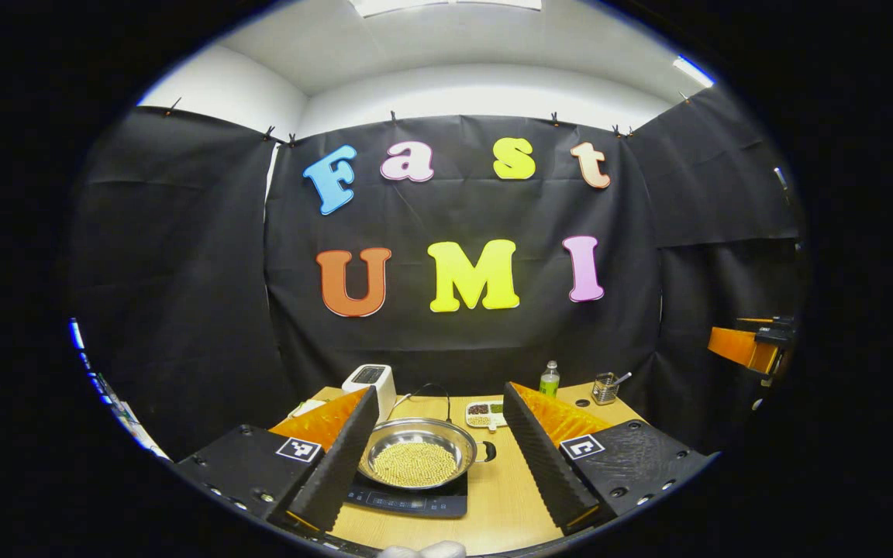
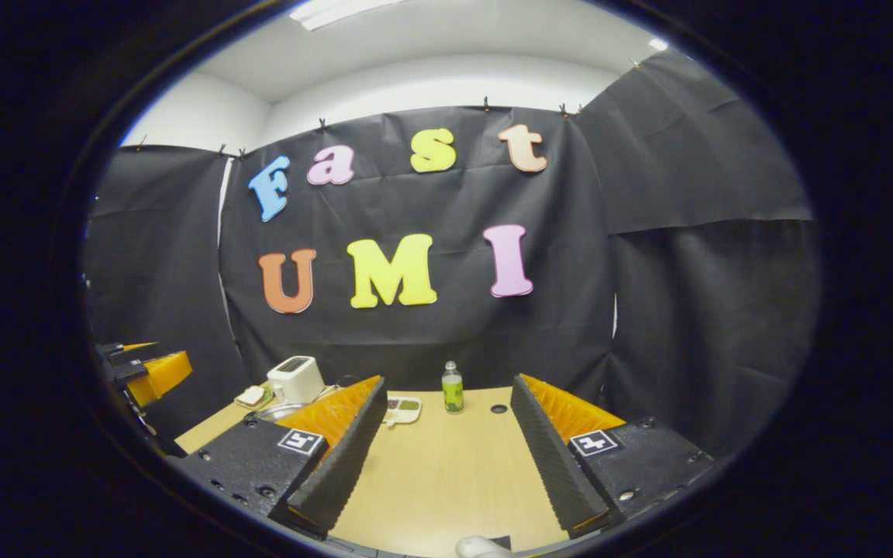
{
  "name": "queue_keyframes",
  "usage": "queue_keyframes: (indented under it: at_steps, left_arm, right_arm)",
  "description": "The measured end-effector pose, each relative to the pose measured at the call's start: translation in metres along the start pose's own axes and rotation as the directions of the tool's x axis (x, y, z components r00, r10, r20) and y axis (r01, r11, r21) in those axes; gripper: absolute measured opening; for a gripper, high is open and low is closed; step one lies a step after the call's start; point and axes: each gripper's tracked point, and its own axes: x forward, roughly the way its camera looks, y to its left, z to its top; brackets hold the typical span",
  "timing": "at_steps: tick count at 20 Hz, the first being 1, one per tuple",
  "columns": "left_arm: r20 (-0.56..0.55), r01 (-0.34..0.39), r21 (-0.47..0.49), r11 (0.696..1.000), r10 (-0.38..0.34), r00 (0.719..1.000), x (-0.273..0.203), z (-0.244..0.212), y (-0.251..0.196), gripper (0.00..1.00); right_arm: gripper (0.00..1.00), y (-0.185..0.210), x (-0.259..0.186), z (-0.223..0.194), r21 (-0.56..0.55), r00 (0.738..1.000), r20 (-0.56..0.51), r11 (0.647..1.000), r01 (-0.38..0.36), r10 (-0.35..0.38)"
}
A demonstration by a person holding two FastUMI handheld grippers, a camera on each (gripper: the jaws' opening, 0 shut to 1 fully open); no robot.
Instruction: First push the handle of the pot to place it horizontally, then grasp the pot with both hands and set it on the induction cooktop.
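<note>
Left gripper view: left gripper gaping wide, holding nothing; pot already sitting on induction cooktop. Right gripper likewise hanging open, empty. Risking spilled beans if nudging handle

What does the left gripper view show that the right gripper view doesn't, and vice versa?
Left gripper view: a black induction cooktop under the steel pot of yellow beans, and a glass cup with spoon. Right gripper view: the left gripper at its edge. Both: the white toaster, green-labelled bottle and wooden table.
</note>
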Motion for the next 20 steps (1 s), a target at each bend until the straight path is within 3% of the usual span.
queue_keyframes:
  at_steps: [10,20]
  left_arm:
    - [0.028,0.016,0.012,1.000,-0.017,0.999,-0.052,0.014,-0.055,0.96]
    - [0.022,-0.004,0.011,1.000,0.003,1.000,-0.066,0.016,-0.060,0.96]
  right_arm:
    - [1.00,-0.047,-0.053,0.009,-0.015,0.999,0.043,1.000,-0.005,0.006]
    - [1.00,-0.058,-0.064,0.005,-0.011,0.999,0.043,1.000,-0.024,0.024]
